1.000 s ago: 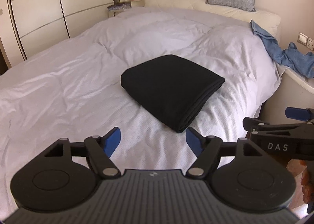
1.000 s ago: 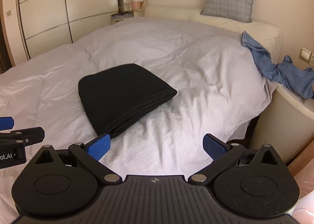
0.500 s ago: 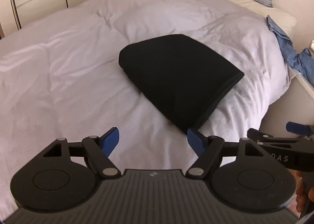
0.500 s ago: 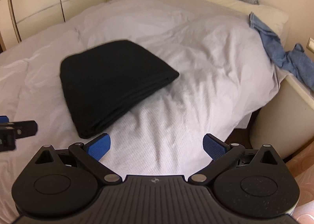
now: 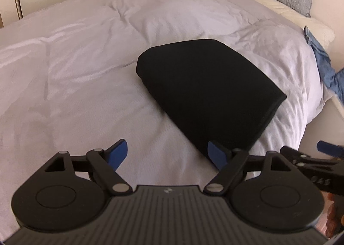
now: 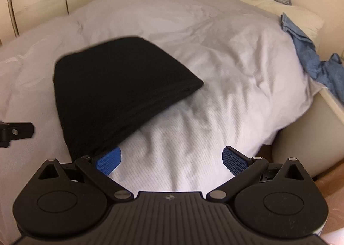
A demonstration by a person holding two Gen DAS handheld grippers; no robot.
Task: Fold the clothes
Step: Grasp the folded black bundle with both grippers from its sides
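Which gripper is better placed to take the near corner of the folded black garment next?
Probably the left gripper: its right finger sits at the black garment's near corner. The right gripper faces mostly bare duvet.

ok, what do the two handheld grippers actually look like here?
Both match: the left gripper and right gripper have matte black bodies with a ribbed grey centre plate, two round black discs, black linkage arms on silver pivot screws, and blue textured pads on the jaws. No cables or sleeves visible.
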